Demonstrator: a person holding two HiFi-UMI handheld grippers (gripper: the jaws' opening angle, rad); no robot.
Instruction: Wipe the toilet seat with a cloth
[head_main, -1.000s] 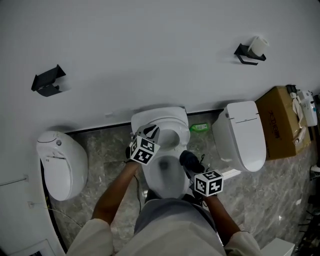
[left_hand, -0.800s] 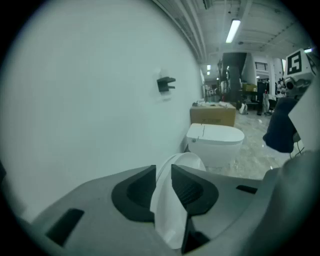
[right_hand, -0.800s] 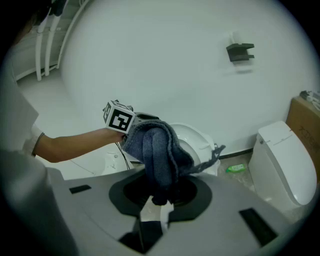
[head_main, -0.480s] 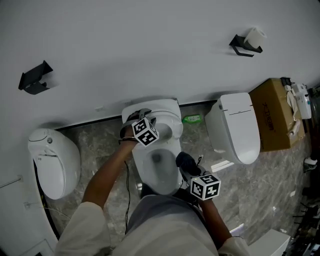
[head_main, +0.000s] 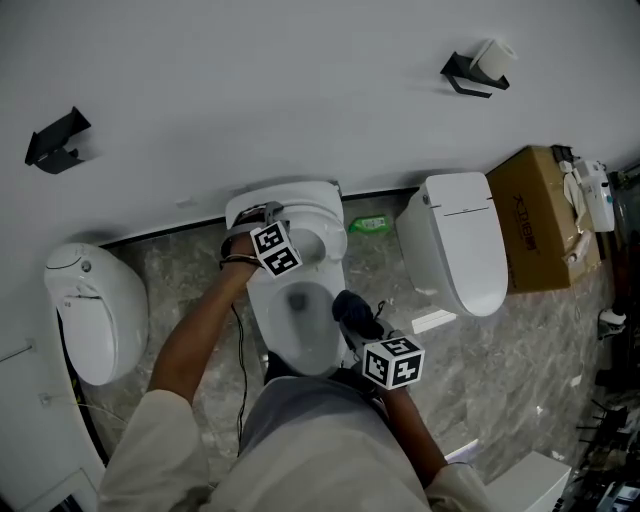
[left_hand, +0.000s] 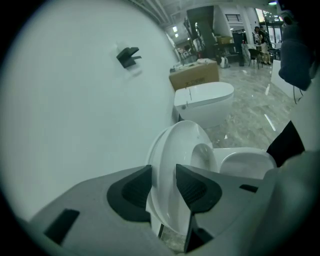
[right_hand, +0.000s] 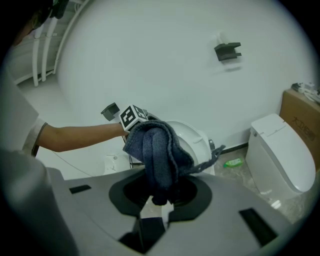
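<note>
- Standing over the middle toilet, a person holds a gripper in each hand, with the bowl open below.
- The toilet seat is tipped up with its lid against the white wall, at twelve o'clock from the bowl.
- The left gripper is up at that raised seat. Its jaws have just been opening and stand wide apart, with the edge of the seat and lid between the pads.
- The right gripper is clamped on a dark blue cloth. The cloth bunches out above the jaws, a loose corner trailing toward three o'clock.
- From the head view the cloth sits by the bowl's rim at about four o'clock, well apart from the raised seat.
- A closed toilet stands at three o'clock of the middle one, with a cardboard box beyond it.
- A green bottle lies on the marble floor between the two toilets, close to the wall.
</note>
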